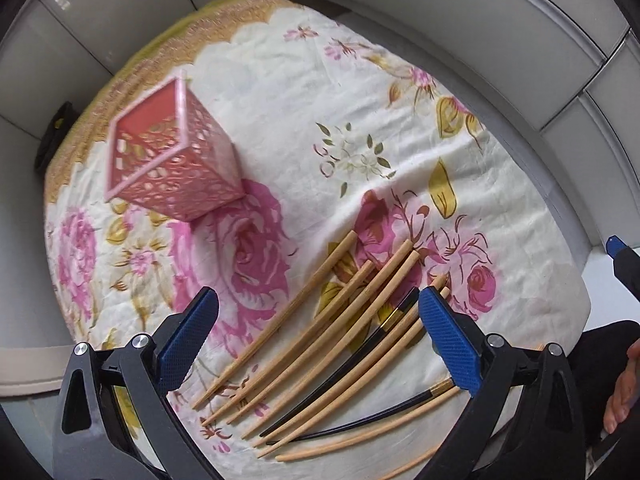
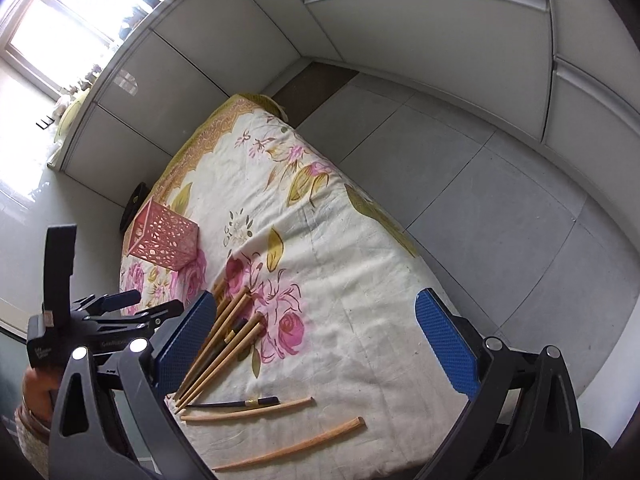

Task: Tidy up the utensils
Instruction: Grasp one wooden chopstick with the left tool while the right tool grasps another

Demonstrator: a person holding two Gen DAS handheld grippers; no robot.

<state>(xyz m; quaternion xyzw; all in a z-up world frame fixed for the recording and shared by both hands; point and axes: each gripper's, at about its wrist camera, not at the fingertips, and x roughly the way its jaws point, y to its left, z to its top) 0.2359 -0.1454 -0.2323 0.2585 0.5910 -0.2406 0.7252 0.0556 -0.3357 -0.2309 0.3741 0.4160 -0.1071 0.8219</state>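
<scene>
Several wooden chopsticks (image 1: 320, 336) and two black ones (image 1: 372, 344) lie fanned out on the floral tablecloth (image 1: 320, 92). My left gripper (image 1: 316, 312) is open and empty, hovering just above them. A pink perforated holder (image 1: 176, 160) stands upright beyond them to the left. In the right wrist view my right gripper (image 2: 314, 320) is open and empty above the cloth, with the chopstick pile (image 2: 224, 344) by its left finger, loose chopsticks (image 2: 288, 446) below, and the holder (image 2: 164, 240) farther back. The left gripper (image 2: 120, 304) shows at the left there.
The small table's cloth edge (image 2: 384, 216) drops off to a grey tiled floor (image 2: 480, 168). White cabinet panels (image 2: 400, 40) stand behind. A dark object (image 1: 56, 136) sits off the table's far left. A person's hand (image 1: 624, 392) is at the right edge.
</scene>
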